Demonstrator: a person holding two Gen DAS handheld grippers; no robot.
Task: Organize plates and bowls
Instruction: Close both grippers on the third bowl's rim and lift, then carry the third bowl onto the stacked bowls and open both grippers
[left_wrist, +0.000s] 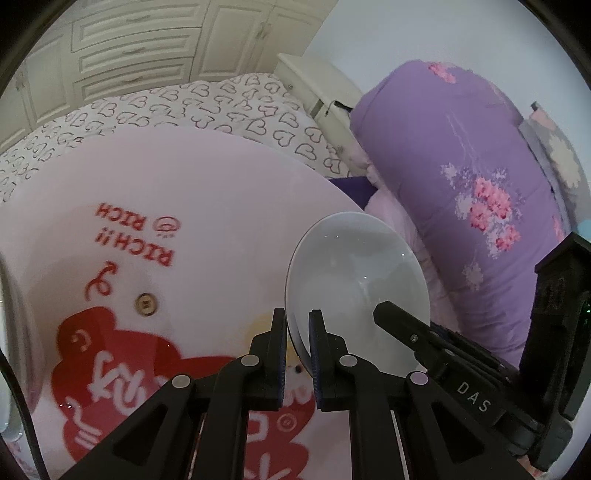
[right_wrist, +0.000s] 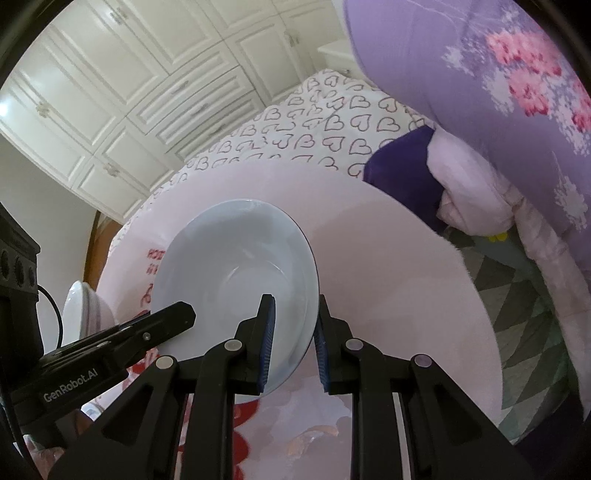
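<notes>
A pale blue-grey bowl (left_wrist: 358, 284) hangs tilted over the round pink table (left_wrist: 207, 192), gripped from two sides. My left gripper (left_wrist: 297, 332) is shut on its left rim, one pad inside the bowl and one outside. My right gripper (right_wrist: 293, 328) is shut on the opposite rim of the same bowl (right_wrist: 236, 273). A finger (left_wrist: 399, 321) of the right gripper shows inside the bowl in the left wrist view. A left gripper finger (right_wrist: 166, 321) crosses the bowl's near edge in the right wrist view. I cannot tell whether the bowl touches the table.
The table (right_wrist: 388, 236) carries red print. A stack of white bowls (right_wrist: 83, 310) stands at its left edge. A purple floral quilt (left_wrist: 461, 166) and pink bedding lie close on the right. Heart-print bedding (left_wrist: 207, 107) and white cabinets (right_wrist: 129, 85) lie beyond.
</notes>
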